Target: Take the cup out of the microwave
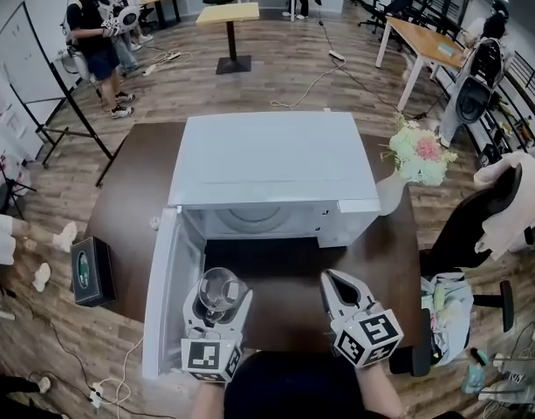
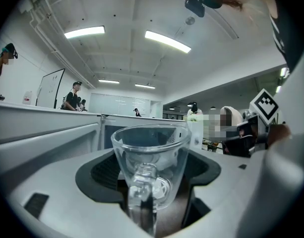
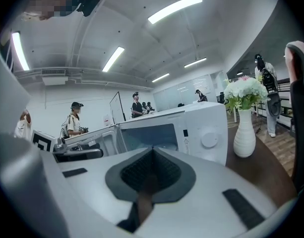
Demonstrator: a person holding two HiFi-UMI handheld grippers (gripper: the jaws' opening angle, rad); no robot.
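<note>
The white microwave (image 1: 271, 168) sits in the middle of a dark brown bench (image 1: 132, 199), its door (image 1: 167, 295) swung wide out to the left so the pale cavity (image 1: 254, 219) stands open. The cup (image 2: 151, 155), a clear glass one with a handle, is already out of the oven: it sits upright in the left claw (image 1: 219, 299), in front of the open cavity and just beside the inner face of the door, above the bench's near edge. That claw's jaws stand wide, one dark pad pressed on each side of the glass, with the handle turned back toward the person holding it. The right claw (image 1: 334, 282) hovers off to the right at about the same depth, in front of the microwave's control side, its jaws drawn together with nothing between them. From that claw's own view the oven's round dial (image 3: 209, 139) shows beside the open door. A white vase (image 1: 392, 192) with a bunch of pale and pink flowers (image 1: 420, 155) stands on the bench at the microwave's right corner, and a small black box (image 1: 92, 271) sits at the bench's left edge. Beyond, on the wooden floor, a few people (image 1: 97, 42) stand near a whiteboard (image 1: 27, 59), well apart from the bench.
</note>
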